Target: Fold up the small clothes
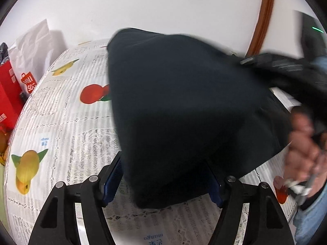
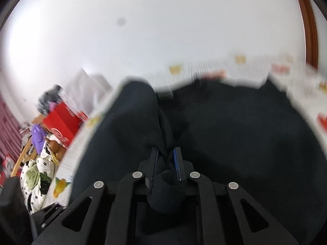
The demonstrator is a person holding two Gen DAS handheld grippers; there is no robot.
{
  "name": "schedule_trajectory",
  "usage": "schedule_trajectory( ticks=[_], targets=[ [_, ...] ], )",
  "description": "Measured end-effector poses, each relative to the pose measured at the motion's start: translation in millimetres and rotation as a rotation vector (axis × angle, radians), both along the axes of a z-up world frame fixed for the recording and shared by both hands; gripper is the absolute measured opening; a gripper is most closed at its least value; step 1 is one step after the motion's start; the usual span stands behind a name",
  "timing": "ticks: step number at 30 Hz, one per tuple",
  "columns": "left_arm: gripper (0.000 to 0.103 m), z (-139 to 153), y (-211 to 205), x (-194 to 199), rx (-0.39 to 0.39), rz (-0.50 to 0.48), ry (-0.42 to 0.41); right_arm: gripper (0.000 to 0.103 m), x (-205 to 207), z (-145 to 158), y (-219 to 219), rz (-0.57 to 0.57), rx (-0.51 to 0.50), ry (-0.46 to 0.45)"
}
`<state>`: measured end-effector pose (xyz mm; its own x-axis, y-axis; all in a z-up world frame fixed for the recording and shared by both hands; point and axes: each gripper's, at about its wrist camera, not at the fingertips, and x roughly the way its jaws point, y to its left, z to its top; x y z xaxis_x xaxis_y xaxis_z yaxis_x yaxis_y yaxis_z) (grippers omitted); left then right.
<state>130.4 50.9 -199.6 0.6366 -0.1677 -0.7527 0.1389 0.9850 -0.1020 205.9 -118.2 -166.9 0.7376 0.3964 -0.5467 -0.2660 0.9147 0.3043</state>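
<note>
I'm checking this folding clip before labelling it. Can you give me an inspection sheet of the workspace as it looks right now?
Surface: table under a newsprint cloth with fruit prints.
Job's things: one dark garment, partly lifted off the cloth.
Clutter: red box and white shopping bag at the far left.
Grippers: left gripper open, jaws either side of the garment's near edge; right gripper shut on a bunched fold.
Cables: nothing seen.
Surroundings: white wall, brown door frame.
</note>
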Motion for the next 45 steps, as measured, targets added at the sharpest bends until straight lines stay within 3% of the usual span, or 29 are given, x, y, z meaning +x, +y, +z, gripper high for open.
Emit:
schedule_trajectory(
  ticks=[3,5,7,11,14,18,20,25,27,30,35,39,42,43,45],
  targets=[
    [0.07,0,2,0,-0.011,0.011,0.0,0.01,-39,27,-34,-0.042,0.046,-0.161],
    [0.072,0,0,1,-0.004,0.009,0.0,0.01,-58,28,-58,-0.12,0.011,-0.198],
    [0.074,0,-4,1,0.013,0.003,0.0,0.01,-60,12,-79,-0.18,-0.019,-0.108],
    [0.075,0,-14,4,0.023,-0.001,0.0,0.011,-56,-26,-93,-0.185,-0.006,0.046],
    [0.073,2,-14,0,-0.007,-0.04,-0.011,0.021,-60,-26,-93,-0.176,0.002,0.039],
    [0.073,7,-15,-3,-0.088,-0.117,-0.009,0.047,-54,-20,-93,-0.12,0.039,0.042],
    [0.073,7,-24,4,-0.097,-0.139,0.003,0.047,-42,-15,-90,-0.093,0.035,0.054],
    [0.073,0,-46,18,-0.027,-0.122,0.021,0.047,-6,-22,-75,-0.024,0.066,0.15],
    [0.075,-2,-49,19,-0.005,-0.12,0.009,0.043,6,-29,-70,-0.035,0.057,0.185],
    [0.077,-1,-53,19,0.028,-0.107,0.003,0.009,14,-26,-66,-0.015,0.069,0.182],
    [0.078,-2,-53,26,0.038,-0.079,0.007,0.007,-10,18,-81,-0.021,0.042,-0.029],
    [0.079,-2,-53,28,0.035,-0.077,0.006,0.007,-52,38,-132,-0.167,0.053,-0.174],
    [0.081,-2,-57,26,0.062,-0.082,0.005,0.007,-45,19,-155,-0.21,0.016,-0.089],
    [0.081,-2,-58,26,0.065,-0.082,0.004,0.007,-36,2,-163,-0.208,0.033,-0.006],
    [0.081,-1,-58,27,0.055,-0.084,0.004,0.008,-28,-13,-164,-0.201,0.029,0.07]
  ],
)
